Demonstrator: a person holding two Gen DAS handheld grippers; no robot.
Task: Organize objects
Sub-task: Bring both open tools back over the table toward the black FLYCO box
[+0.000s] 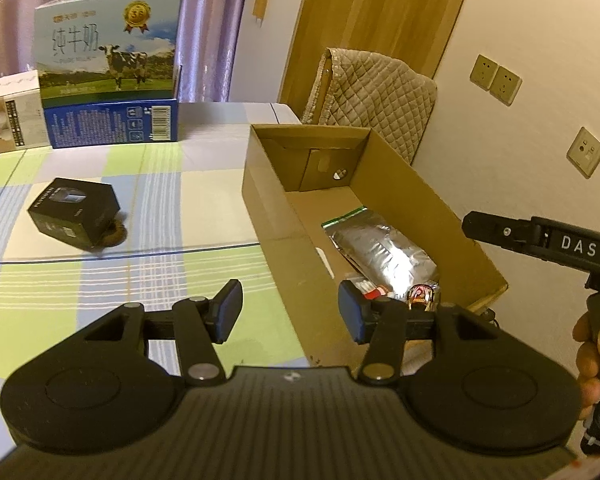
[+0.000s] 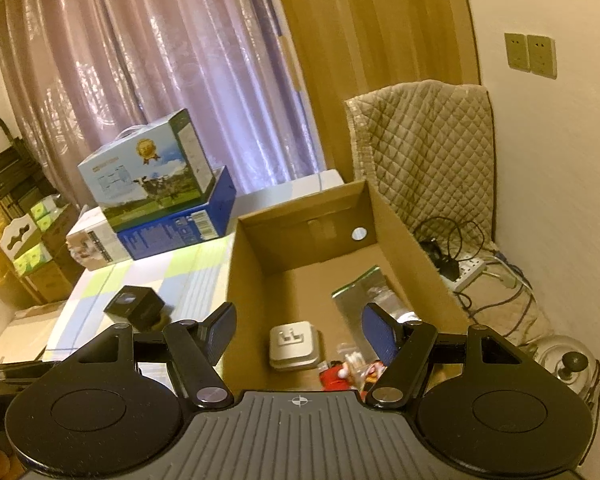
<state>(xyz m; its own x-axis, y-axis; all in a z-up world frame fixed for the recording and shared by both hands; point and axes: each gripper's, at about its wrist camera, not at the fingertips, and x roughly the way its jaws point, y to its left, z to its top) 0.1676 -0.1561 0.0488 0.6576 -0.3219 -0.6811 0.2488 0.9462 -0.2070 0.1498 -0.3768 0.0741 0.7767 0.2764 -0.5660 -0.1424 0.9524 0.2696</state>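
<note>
**Grippers open over box, nothing held**

Grippers first: we see the left gripper [image 1: 290,312] with its blue pads [image 1: 226,312] apart and nothing between them; it straddles the near left wall of the cardboard box [image 1: 268,216], one pad over the cloth, the other over the box interior. We see the right gripper [image 2: 298,334] with jaws wide, empty, hanging above the box's near end. In the left view that same right gripper [image 1: 476,226] pokes in from the right edge, past the box's right wall, with a hand [image 1: 596,344] on its grip.

Inside the box we note a silver foil pouch [image 1: 380,248] with a green strip, lying flat on the floor toward the right wall. Near the front sit a white square plug-like block [image 2: 294,344] and some small red and white items [image 2: 340,372], too blurred for us to identify. Far end of the box is bare.

On the checked tablecloth [image 1: 160,208], left of the box and well apart from it, we mark a small black box [image 1: 74,210], tilted, resting partly on a brown round thing. At the table's far edge stands a milk carton [image 1: 108,48] on a blue box [image 1: 114,124], with a white box [image 1: 12,120] just beside. Behind the cardboard box we see a quilted cover [image 2: 424,160].
</note>
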